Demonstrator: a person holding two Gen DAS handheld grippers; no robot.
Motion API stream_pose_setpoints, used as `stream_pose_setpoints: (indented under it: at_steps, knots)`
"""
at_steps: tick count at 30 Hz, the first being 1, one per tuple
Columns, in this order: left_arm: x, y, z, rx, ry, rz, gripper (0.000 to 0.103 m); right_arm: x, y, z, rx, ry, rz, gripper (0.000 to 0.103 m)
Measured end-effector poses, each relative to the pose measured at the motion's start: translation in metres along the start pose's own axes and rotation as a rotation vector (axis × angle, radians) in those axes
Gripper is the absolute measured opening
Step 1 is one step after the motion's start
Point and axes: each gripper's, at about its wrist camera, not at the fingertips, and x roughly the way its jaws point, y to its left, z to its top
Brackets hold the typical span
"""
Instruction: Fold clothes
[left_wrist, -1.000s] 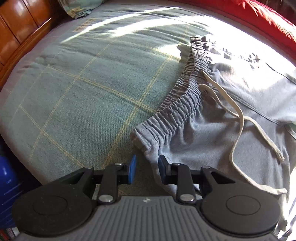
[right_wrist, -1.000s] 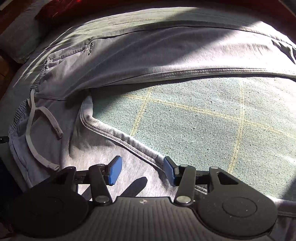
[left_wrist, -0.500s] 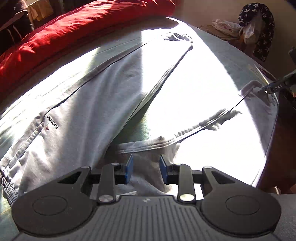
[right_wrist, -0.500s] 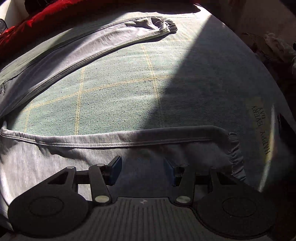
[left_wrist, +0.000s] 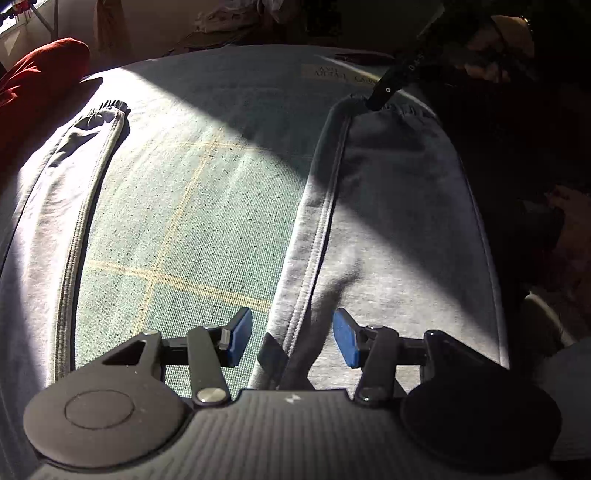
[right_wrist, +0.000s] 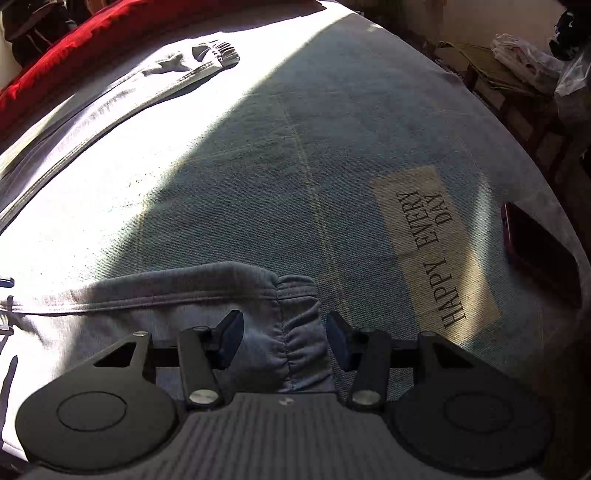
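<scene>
Left gripper (left_wrist: 291, 339) is opening over your near leg's (left_wrist: 388, 221) seam, nothing pinched; these sweatpants are soft, floppy and light, so pinch that doubled seam.

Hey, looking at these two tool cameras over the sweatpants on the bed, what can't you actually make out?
- Waistband: in neither view, cut off by the lower edges.
- Whether the right tool touches the near leg cuff: right view, pads stand apart, contact unclear.
- Label wording: left view, shadowed and too small.
- Phone screen: right view, dark.
- Person's hand: left view, deep shadow.
</scene>
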Motion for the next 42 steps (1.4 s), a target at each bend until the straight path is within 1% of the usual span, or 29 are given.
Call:
stream_pose_setpoints:
  at_steps: [1, 2, 3, 5, 7, 9, 12, 15, 16, 17, 18, 19, 20, 22, 24, 25, 26, 27, 28, 29, 30, 31, 33, 35, 36, 37, 39, 41, 42]
  knots:
    - [0.004, 0.001, 0.002, 0.002, 0.011, 0.011, 0.048, 0.000, -0.005, -0.002, 0.003, 0.002, 0.015, 0.054]
    - [0.009, 0.001, 0.003, 0.004, 0.021, 0.022, 0.045, 0.000, -0.010, -0.004, 0.013, 0.004, 0.017, 0.054]
    - [0.012, 0.002, 0.005, 0.007, 0.029, 0.028, 0.045, 0.000, -0.015, -0.006, 0.024, 0.006, 0.015, 0.055]
    - [0.016, 0.003, 0.008, 0.012, 0.042, 0.032, 0.025, -0.004, -0.026, -0.014, 0.075, -0.001, 0.012, 0.056]
    - [0.018, 0.005, 0.012, 0.012, 0.052, 0.050, 0.023, -0.009, -0.035, -0.024, 0.144, -0.010, 0.025, 0.056]
    - [0.016, 0.010, 0.017, -0.029, 0.050, 0.095, 0.013, -0.016, -0.040, -0.034, 0.193, -0.017, 0.032, 0.056]
    - [0.014, 0.028, 0.022, -0.136, 0.082, 0.107, 0.014, -0.029, -0.032, -0.037, 0.170, -0.058, 0.042, 0.057]
    - [0.004, 0.031, 0.033, -0.165, 0.045, 0.064, 0.016, -0.029, -0.009, -0.019, 0.013, -0.095, 0.056, 0.059]
    - [0.003, 0.028, 0.038, -0.158, 0.032, 0.046, 0.021, -0.028, 0.000, -0.011, -0.054, -0.106, 0.062, 0.059]
    - [0.002, 0.025, 0.043, -0.144, 0.021, 0.029, 0.029, -0.025, 0.010, -0.005, -0.123, -0.112, 0.083, 0.059]
    - [0.004, 0.019, 0.048, -0.113, 0.011, 0.010, 0.035, -0.021, 0.021, 0.002, -0.192, -0.115, 0.108, 0.059]
    - [0.008, 0.012, 0.054, -0.070, 0.003, -0.008, 0.045, -0.013, 0.036, 0.009, -0.298, -0.104, 0.136, 0.059]
    - [0.013, 0.004, 0.058, -0.030, -0.002, -0.018, 0.048, -0.006, 0.050, 0.012, -0.408, -0.085, 0.152, 0.060]
    - [0.024, -0.010, 0.065, 0.037, -0.007, -0.017, 0.048, 0.007, 0.077, 0.013, -0.632, -0.049, 0.163, 0.062]
    - [0.034, -0.018, 0.068, 0.072, -0.012, -0.002, 0.048, 0.017, 0.094, 0.007, -0.832, -0.033, 0.146, 0.062]
    - [0.038, -0.020, 0.070, 0.076, -0.010, 0.004, 0.048, 0.022, 0.098, 0.005, -0.913, -0.028, 0.147, 0.062]
    - [0.042, -0.022, 0.071, 0.080, -0.008, 0.011, 0.046, 0.026, 0.100, 0.006, -0.961, -0.020, 0.153, 0.062]
    - [0.046, -0.023, 0.072, 0.078, -0.002, 0.016, 0.043, 0.030, 0.101, 0.007, -0.999, -0.010, 0.161, 0.061]
    - [0.050, -0.024, 0.072, 0.070, 0.007, 0.020, 0.029, 0.032, 0.102, 0.010, -1.012, 0.005, 0.169, 0.054]
    - [0.052, -0.024, 0.073, 0.060, 0.011, 0.019, 0.009, 0.035, 0.103, 0.013, -1.017, 0.022, 0.177, 0.042]
    - [0.052, -0.024, 0.074, 0.048, 0.012, 0.016, 0.008, 0.037, 0.103, 0.017, -1.022, 0.040, 0.184, 0.012]
    - [0.052, -0.024, 0.075, 0.042, 0.008, 0.023, 0.007, 0.038, 0.103, 0.022, -1.020, 0.046, 0.188, 0.010]
    - [0.053, -0.018, 0.077, 0.024, 0.004, 0.040, 0.007, 0.038, 0.101, 0.031, -0.989, 0.040, 0.190, 0.010]
    - [0.055, -0.011, 0.080, -0.002, 0.015, 0.035, 0.009, 0.041, 0.096, 0.040, -0.938, 0.028, 0.193, 0.011]
    - [0.056, -0.009, 0.082, -0.009, 0.026, 0.028, 0.010, 0.042, 0.094, 0.043, -0.909, 0.033, 0.194, 0.017]
    - [0.055, -0.008, 0.083, -0.015, 0.027, 0.020, 0.015, 0.040, 0.091, 0.044, -0.871, 0.032, 0.187, 0.030]
    - [0.049, -0.007, 0.084, -0.025, 0.011, 0.011, 0.015, 0.036, 0.084, 0.048, -0.790, 0.024, 0.167, 0.044]
    - [0.042, -0.007, 0.084, -0.031, -0.010, 0.020, 0.024, 0.023, 0.064, 0.049, -0.622, -0.004, 0.151, 0.047]
    - [0.038, -0.007, 0.085, -0.033, -0.027, 0.028, 0.026, 0.016, 0.051, 0.046, -0.524, -0.009, 0.131, 0.048]
